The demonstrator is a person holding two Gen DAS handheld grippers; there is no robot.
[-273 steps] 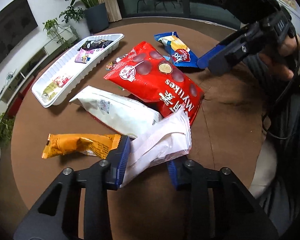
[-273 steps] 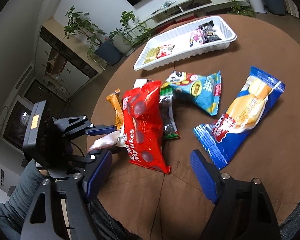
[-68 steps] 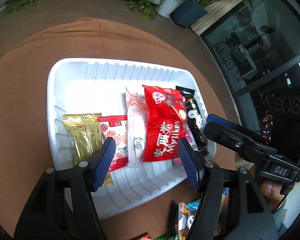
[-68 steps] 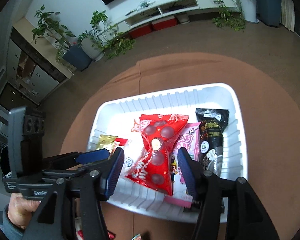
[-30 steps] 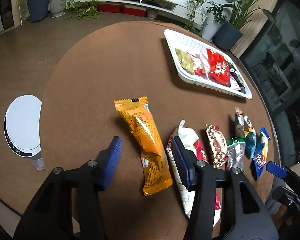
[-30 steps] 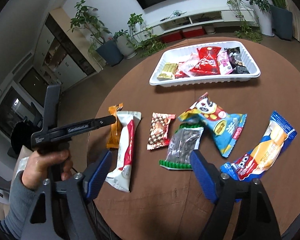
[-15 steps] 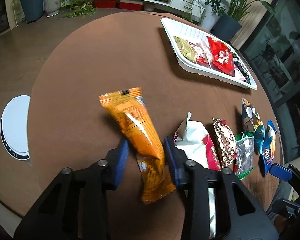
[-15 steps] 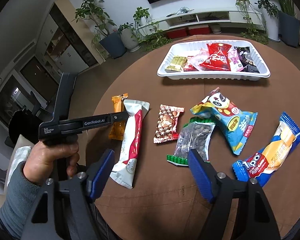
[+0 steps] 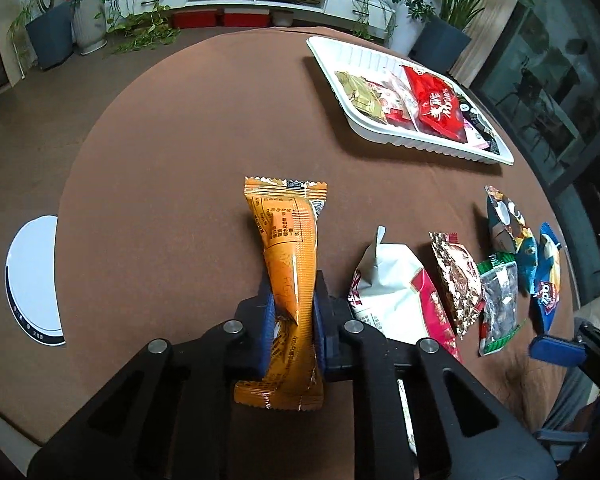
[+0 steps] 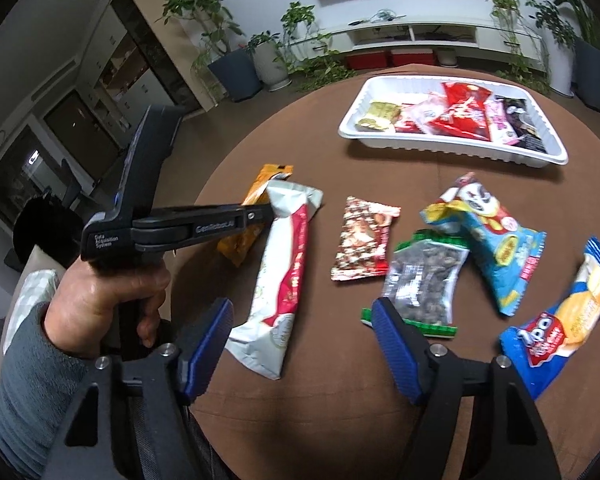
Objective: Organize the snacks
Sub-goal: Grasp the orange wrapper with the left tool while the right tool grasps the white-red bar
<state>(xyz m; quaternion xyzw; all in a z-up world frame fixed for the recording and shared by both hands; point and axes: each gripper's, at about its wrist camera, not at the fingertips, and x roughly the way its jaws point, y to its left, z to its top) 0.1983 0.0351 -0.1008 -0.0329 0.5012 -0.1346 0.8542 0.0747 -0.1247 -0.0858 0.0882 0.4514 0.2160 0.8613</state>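
Observation:
My left gripper (image 9: 293,312) is shut on an orange snack packet (image 9: 290,248), pinching it near its lower half and holding it upright over the brown round table (image 9: 172,128). The packet also shows in the right wrist view (image 10: 256,200), behind the left gripper's arm (image 10: 188,226). My right gripper (image 10: 304,332) is open and empty above the table's near edge. A white tray (image 9: 384,136) with several snacks, a red packet (image 9: 436,104) among them, sits at the far right; it also shows in the right wrist view (image 10: 452,150).
Loose snacks lie in a row on the table: a white and red packet (image 10: 284,280), a brown patterned packet (image 10: 362,246), a clear green-edged bag (image 10: 420,284), a light blue panda bag (image 10: 488,240), a blue packet (image 10: 560,320). A white round device (image 9: 32,280) stands off the table's left.
My left gripper has closed on the orange packet and lifted it off the table. The right gripper has stayed open, hovering near the table's front edge.

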